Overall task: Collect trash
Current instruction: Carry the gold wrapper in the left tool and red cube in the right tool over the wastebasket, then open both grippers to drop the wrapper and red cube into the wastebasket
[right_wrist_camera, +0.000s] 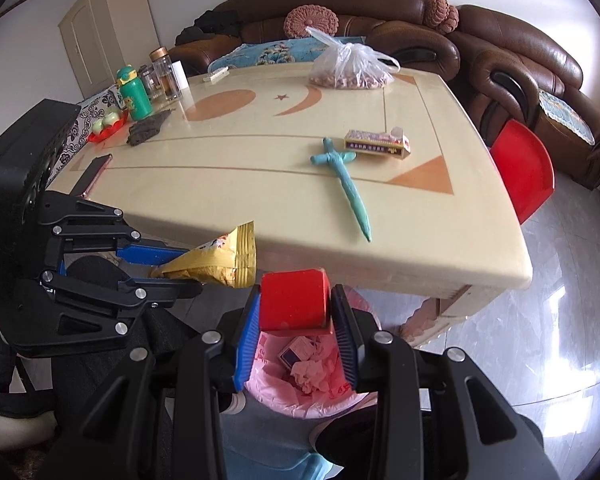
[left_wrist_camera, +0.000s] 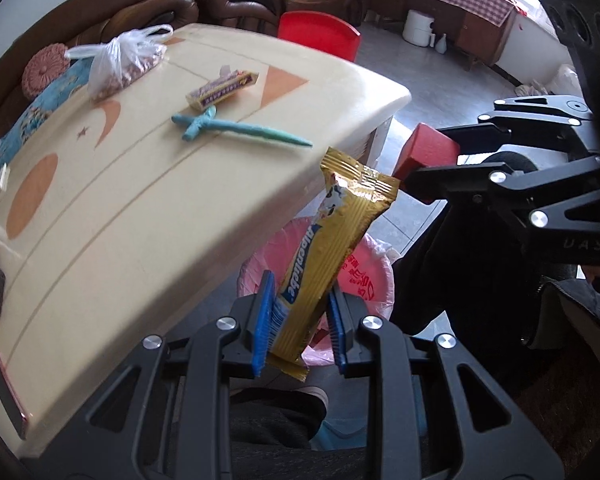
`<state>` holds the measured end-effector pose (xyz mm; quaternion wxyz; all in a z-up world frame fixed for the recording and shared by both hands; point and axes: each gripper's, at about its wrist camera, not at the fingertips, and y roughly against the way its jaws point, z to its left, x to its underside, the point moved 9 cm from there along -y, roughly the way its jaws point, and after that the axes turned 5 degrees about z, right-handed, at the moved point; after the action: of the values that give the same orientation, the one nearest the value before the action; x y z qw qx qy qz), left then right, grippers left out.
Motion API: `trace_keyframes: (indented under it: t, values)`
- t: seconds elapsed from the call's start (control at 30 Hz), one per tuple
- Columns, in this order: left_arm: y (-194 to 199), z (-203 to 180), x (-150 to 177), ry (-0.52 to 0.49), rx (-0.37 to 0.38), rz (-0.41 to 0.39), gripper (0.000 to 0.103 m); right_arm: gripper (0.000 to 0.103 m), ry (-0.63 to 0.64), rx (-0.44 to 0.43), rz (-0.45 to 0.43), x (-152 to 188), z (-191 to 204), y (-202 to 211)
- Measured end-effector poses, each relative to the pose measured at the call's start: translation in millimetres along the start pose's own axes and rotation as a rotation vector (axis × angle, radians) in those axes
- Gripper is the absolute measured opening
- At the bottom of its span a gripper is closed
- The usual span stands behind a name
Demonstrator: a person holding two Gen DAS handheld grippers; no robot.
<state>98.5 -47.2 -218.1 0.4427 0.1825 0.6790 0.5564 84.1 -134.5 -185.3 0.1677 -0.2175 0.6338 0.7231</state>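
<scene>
My left gripper [left_wrist_camera: 300, 320] is shut on a gold snack wrapper [left_wrist_camera: 332, 248] and holds it upright over the pink-lined trash bin [left_wrist_camera: 372, 280] beside the table edge. In the right wrist view the left gripper [right_wrist_camera: 180, 268] and the wrapper [right_wrist_camera: 220, 260] show at the left. My right gripper [right_wrist_camera: 294, 316] is shut on a red box [right_wrist_camera: 292, 300] above the same bin [right_wrist_camera: 284, 396], which holds crumpled paper and a small carton. The red box [left_wrist_camera: 424, 152] also shows in the left wrist view at the right.
On the cream table [right_wrist_camera: 260, 160] lie a teal clay sword [right_wrist_camera: 346, 180], a purple-and-yellow box [right_wrist_camera: 376, 144], a plastic bag of nuts [right_wrist_camera: 348, 66], a phone [right_wrist_camera: 96, 170], a dark cloth [right_wrist_camera: 146, 130] and bottles [right_wrist_camera: 134, 92]. A red chair [right_wrist_camera: 524, 168] and brown sofas stand behind.
</scene>
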Motion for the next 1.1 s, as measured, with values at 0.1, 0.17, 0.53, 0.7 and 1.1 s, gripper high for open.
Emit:
trace_keyframes:
  t: [0.1, 0.17, 0.53, 0.7, 1.1]
  values:
    - [-10, -1, 7, 0.027, 0.01, 0.01, 0.026, 0.034, -0.007, -0.004, 0.02, 6, 0, -11]
    - [-20, -2, 11, 0.045, 0.017, 0.022, 0.026, 0.034, -0.012, -0.005, 0.035, 10, -1, -18]
    - [-73, 3, 32, 0.117, 0.031, 0.096, 0.026, 0.034, -0.051, -0.011, 0.144, 37, -13, -69]
    - [-96, 0, 36, 0.131, 0.045, 0.122, 0.026, 0.034, -0.05, -0.02, 0.21, 51, -17, -97]
    - [-155, 12, 52, 0.265, 0.076, 0.21, 0.026, 0.034, -0.09, -0.043, 0.356, 87, -31, -168]
